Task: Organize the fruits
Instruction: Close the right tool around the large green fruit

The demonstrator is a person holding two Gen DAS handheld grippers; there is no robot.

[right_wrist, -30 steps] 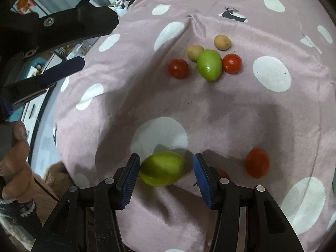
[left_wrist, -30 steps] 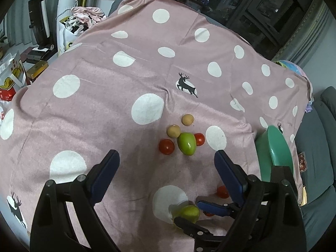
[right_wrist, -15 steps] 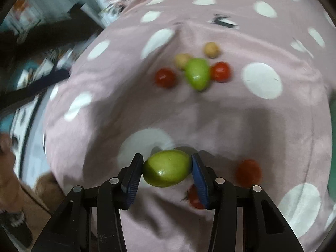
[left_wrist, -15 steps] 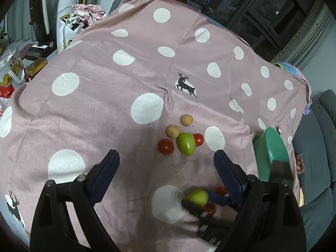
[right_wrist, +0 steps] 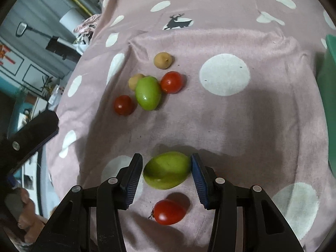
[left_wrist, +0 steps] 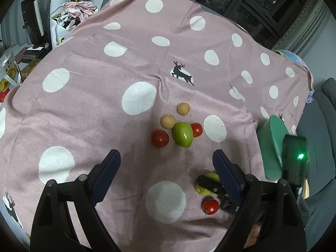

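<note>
My right gripper (right_wrist: 167, 171) is shut on a green mango (right_wrist: 167, 170) and holds it above the pink spotted cloth (right_wrist: 241, 115); a red tomato (right_wrist: 169, 212) lies below it. The held mango (left_wrist: 204, 183) and that tomato (left_wrist: 210, 206) also show in the left wrist view. A fruit cluster lies farther out: a second green mango (right_wrist: 148, 93), two red tomatoes (right_wrist: 124, 105) (right_wrist: 171, 82) and two tan fruits (right_wrist: 162, 60) (right_wrist: 135, 80). My left gripper (left_wrist: 166, 168) is open and empty, above the cloth near the cluster (left_wrist: 182, 134).
A green bowl (left_wrist: 272, 145) stands at the cloth's right edge; it also shows in the right wrist view (right_wrist: 329, 79). Household clutter and bags (left_wrist: 69, 19) lie beyond the far left of the cloth. A grey sofa (left_wrist: 323, 115) is at the right.
My right gripper closed on the green mango, lifted it off the cloth and carried it right, toward the green bowl. The left gripper stayed almost still and open.
</note>
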